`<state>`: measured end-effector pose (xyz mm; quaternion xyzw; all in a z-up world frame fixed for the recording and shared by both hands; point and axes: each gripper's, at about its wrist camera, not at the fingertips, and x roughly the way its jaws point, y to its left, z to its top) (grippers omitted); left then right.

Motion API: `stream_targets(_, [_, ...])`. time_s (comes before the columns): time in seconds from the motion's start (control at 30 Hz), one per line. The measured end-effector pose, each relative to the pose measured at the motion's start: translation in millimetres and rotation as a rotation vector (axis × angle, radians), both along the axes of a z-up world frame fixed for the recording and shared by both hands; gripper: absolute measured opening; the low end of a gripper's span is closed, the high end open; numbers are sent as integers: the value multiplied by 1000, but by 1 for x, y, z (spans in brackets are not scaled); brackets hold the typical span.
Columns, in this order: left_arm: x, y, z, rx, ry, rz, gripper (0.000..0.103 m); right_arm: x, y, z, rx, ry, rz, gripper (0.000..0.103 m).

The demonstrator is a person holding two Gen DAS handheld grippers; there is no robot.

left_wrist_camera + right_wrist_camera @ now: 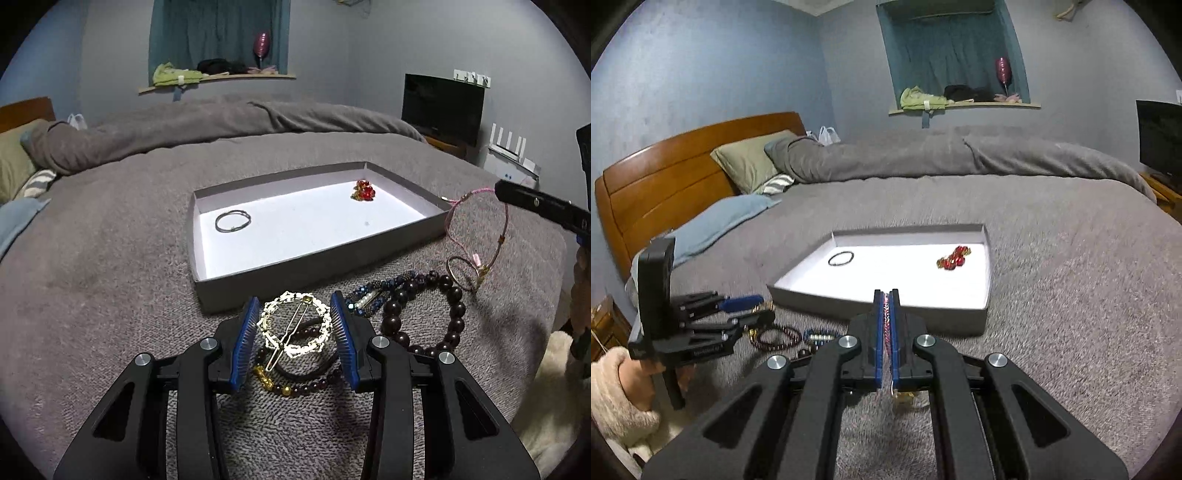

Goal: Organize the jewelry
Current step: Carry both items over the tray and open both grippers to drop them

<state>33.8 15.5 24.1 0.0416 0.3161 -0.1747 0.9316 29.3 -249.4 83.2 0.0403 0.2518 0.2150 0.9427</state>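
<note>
A grey blanket (110,258) is covering the bed, bearing a shallow white-lined box (207,273) that is holding a dark ring (232,220) and a red bead cluster (364,191). Just beside the box, the left gripper (295,328) is spreading wide around a white chain bracelet (293,323) lying on dark bead strands (424,314). The right gripper (885,317) is pinching a pink cord bracelet (476,221), lifting it clear of the blanket near the box's corner
</note>
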Motion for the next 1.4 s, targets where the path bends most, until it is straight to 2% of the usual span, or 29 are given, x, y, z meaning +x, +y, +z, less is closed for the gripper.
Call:
stream_targets(0.27, [6, 2, 24, -15, -24, -4, 42, 16, 2, 20, -3, -52, -19, 3])
stream_targets(0.37, [19, 1, 28, -30, 13, -20, 42, 30, 3, 31, 1, -72, -33, 3])
stream_targets(0.6, [57, -1, 34, -23, 28, -5, 42, 71, 3, 32, 3, -63, -82, 3])
stream_targets(0.77, [87, -5, 33, 19, 37, 15, 42, 105, 3, 13, -15, -3, -109, 3])
stream_targets(1.0, [128, -5, 16, 37, 122, 35, 42, 135, 0, -16, -31, 114, -125, 3])
stream_targets(1.2, [142, 4, -4, 43, 184, 64, 42, 143, 2, -33, -50, 182, -129, 3])
stream_targets(1.4, [146, 8, -11, 48, 205, 71, 42, 150, 5, -49, -49, 252, -131, 3])
